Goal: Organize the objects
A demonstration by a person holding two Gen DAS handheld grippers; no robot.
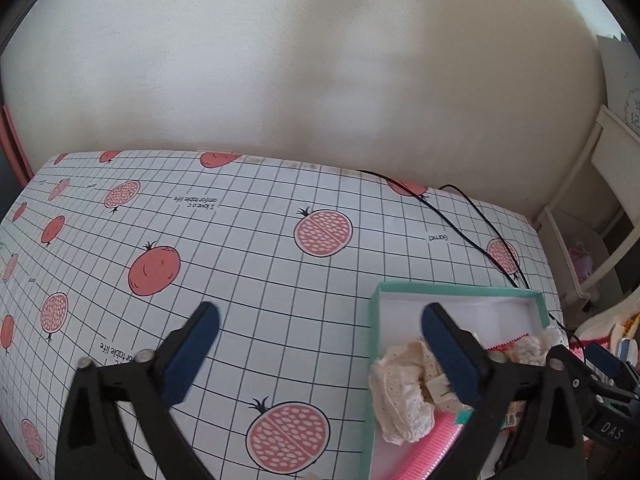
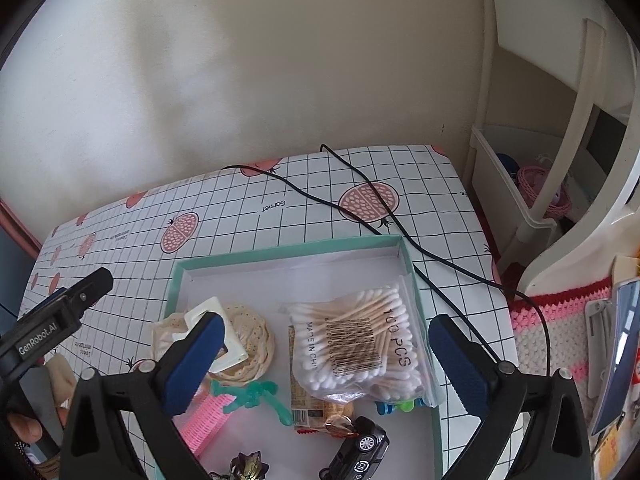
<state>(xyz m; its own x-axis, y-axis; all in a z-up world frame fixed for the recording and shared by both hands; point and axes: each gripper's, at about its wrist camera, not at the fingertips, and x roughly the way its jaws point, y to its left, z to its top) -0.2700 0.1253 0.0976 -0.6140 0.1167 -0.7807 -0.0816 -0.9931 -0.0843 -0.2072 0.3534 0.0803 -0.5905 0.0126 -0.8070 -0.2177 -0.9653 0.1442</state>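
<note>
Both the left gripper (image 1: 320, 344) and right gripper (image 2: 320, 352) stood released, holding nothing. Below the right one, the teal box (image 2: 280, 254) already held cotton swabs (image 2: 356, 344), lace scrunchie (image 2: 252, 336), toy car (image 2: 360, 448); sorting looked nearly done.

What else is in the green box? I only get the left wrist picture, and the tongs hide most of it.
Observer: A bag of cotton swabs, marked 100 PCS, lies in the middle of the box.
Operator: Any toys?
Observer: Yes, a black toy car sits at the near end.
Operator: Are the right tongs holding anything?
Observer: No. The right tongs are open and empty, above the bag.
</note>
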